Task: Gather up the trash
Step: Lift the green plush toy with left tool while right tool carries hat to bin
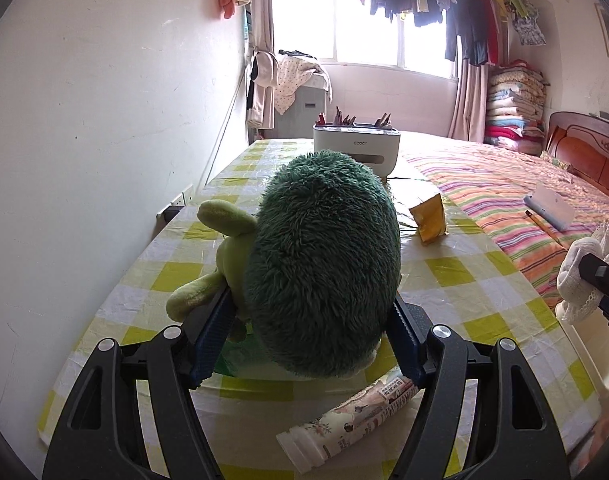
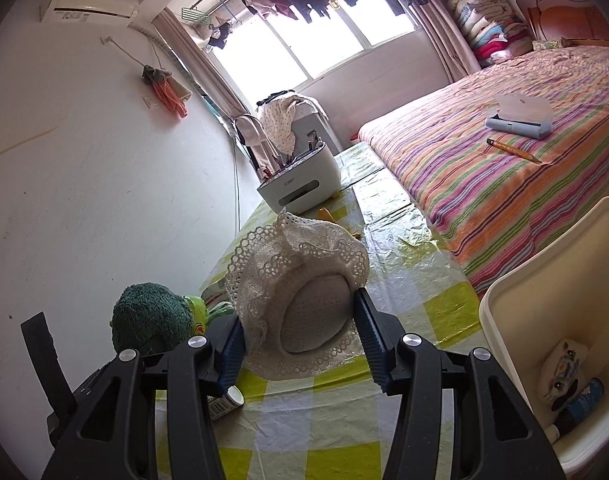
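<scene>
A: Where was the trash?
B: A yellow wrapper point(image 1: 428, 218) and a bottle point(image 1: 344, 424) lay on the table point(image 1: 464, 288); the bin point(image 2: 552, 300) stood beside it.
A: And the hands?
B: The left gripper point(image 1: 308, 344) squeezed a green plush toy point(image 1: 324, 260); the right gripper point(image 2: 300, 340) squeezed a lacy hat point(image 2: 300, 272).
A: Any trouble?
B: Maybe; those could land in the bin by mistake.

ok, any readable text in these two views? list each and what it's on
White organiser box: short grey brand mark on its front, too blurred to read.
Bottle lying on the tablecloth: printed label, characters too small to read.
Air conditioner: no legible marking.
Yellow packet: no text visible.
</scene>
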A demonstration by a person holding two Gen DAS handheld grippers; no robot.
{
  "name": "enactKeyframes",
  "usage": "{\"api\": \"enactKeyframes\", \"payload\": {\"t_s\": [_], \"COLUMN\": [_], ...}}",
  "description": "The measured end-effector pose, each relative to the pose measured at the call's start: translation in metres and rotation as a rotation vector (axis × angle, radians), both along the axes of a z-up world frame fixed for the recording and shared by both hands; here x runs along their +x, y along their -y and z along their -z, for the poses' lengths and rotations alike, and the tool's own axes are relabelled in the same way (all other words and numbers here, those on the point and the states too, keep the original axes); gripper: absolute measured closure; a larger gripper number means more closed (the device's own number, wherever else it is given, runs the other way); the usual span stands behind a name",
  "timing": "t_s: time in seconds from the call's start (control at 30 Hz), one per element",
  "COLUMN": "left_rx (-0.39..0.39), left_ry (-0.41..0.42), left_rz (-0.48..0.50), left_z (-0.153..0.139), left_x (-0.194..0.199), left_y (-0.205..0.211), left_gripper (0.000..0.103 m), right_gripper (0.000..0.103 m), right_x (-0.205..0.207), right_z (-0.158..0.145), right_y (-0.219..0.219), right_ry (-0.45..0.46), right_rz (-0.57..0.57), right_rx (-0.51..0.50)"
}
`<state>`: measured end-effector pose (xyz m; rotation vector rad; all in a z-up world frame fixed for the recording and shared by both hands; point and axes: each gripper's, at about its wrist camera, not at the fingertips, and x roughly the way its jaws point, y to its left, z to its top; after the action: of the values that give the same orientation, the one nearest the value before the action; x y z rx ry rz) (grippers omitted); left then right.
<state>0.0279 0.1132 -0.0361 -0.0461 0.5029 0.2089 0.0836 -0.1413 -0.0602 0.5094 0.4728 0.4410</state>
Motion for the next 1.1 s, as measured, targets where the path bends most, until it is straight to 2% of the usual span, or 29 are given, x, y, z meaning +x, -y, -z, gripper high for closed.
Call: {"api": "enactKeyframes", "payload": {"t_s": [0.67, 1.1], "left_rx": [-0.011, -0.032], "left_ry": [0.032, 0.024], "left_rz": [0.112, 0.253], "left_z": [-0.007, -0.011], "left_x": [0.001, -0.004], "left_y": [0.041, 0.086], "left_gripper": [0.034, 0.034], "right_gripper": [0.054, 0.054], "right_x": [-0.006, -0.019], "right_z": [-0.004, -0.011], "right_y": [0.017, 0.049], "right_ry": [0.027, 0.064], "right_rz": [0.06, 0.2], "right_rx": [0.006, -0.033]}}
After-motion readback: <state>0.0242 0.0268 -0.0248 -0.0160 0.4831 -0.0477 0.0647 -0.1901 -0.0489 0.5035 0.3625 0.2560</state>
